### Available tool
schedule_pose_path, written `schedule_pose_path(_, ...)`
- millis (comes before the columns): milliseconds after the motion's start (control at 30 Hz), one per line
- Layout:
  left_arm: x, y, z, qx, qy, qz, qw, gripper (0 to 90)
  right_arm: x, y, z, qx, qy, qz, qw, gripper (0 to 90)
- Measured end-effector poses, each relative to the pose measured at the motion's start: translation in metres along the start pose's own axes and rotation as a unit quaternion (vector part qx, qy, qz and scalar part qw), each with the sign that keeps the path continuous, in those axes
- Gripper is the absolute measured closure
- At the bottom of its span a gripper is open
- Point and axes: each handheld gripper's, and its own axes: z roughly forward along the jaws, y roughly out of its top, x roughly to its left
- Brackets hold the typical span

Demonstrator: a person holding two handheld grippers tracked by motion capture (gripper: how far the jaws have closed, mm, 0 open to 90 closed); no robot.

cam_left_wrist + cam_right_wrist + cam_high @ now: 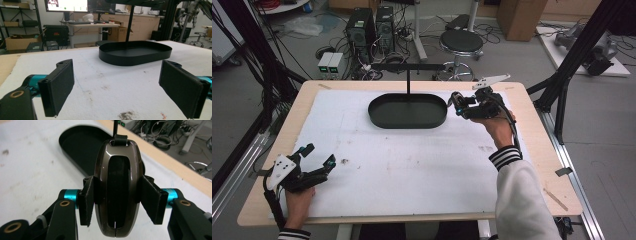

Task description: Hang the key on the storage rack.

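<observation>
Currently the right gripper (458, 104), clenched on a brown key fob (116, 187), holds it above the table's far right beside the black tray (407, 111), apparently for placing inside, while the left gripper (318, 157) rests released near the front-left corner.

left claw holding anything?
No. In the left gripper view the left claw stands wide open, with bare white table cover between its pads.

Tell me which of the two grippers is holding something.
The right gripper, raised beside the black oval tray: its pads clamp a glossy brown car key fob. The left gripper rests open on the white mat, nothing between its jaws.
</observation>
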Motion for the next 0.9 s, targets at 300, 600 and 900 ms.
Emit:
schedule_pose_path(300,0.0,0.0,0.0,0.0,0.0,-0.001,1.0,13.3,-0.008,0.024,0.005,-0.029,-0.005,0.015,0.9995,48.1)
schedule_pose_path(600,0.0,0.0,0.0,0.0,-0.001,0.0,1.0,13.3,-0.016,0.041,0.014,-0.04,-0.008,0.025,0.9988,48.1)
schedule_pose_path(900,0.0,0.0,0.0,0.0,0.0,0.0,1.0,13.3,-0.023,0.053,0.022,-0.046,-0.015,0.032,0.9983,48.1)
